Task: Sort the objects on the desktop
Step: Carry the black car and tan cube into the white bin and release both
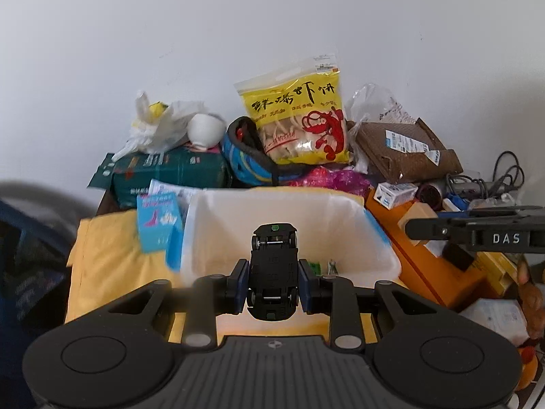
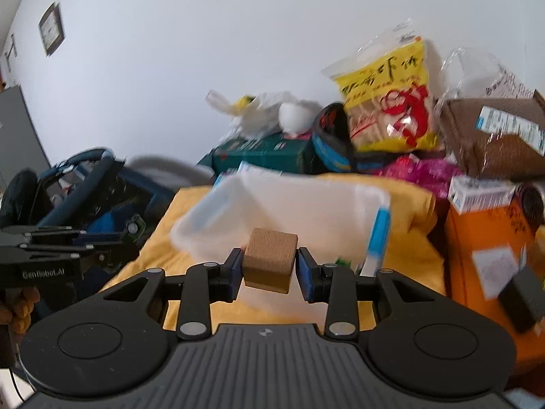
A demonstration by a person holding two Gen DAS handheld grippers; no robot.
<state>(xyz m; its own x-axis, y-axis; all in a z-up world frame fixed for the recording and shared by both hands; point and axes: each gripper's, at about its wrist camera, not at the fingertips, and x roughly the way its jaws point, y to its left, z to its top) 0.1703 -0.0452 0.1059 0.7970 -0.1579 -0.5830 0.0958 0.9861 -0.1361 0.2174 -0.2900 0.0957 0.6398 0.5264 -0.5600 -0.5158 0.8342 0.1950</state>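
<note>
My left gripper (image 1: 272,288) is shut on a black toy car (image 1: 273,271), held belly-up with its wheels showing, just above the near rim of a white plastic bin (image 1: 371,235). A small green piece (image 1: 316,268) and a tiny figure (image 1: 331,268) lie inside the bin. My right gripper (image 2: 269,269) is shut on a wooden block (image 2: 269,259), held in front of the same white bin (image 2: 306,204). The right gripper also shows at the right edge of the left wrist view (image 1: 477,231), and the left gripper at the left of the right wrist view (image 2: 68,255).
The bin sits on a yellow cloth (image 1: 109,255). Behind it are a yellow shrimp-cracker bag (image 1: 296,119), a green box (image 1: 170,170), a white bowl (image 1: 204,129), a brown parcel (image 1: 402,150) and cables (image 1: 494,184). An orange box (image 1: 432,272) stands right; a blue box (image 1: 158,225) left.
</note>
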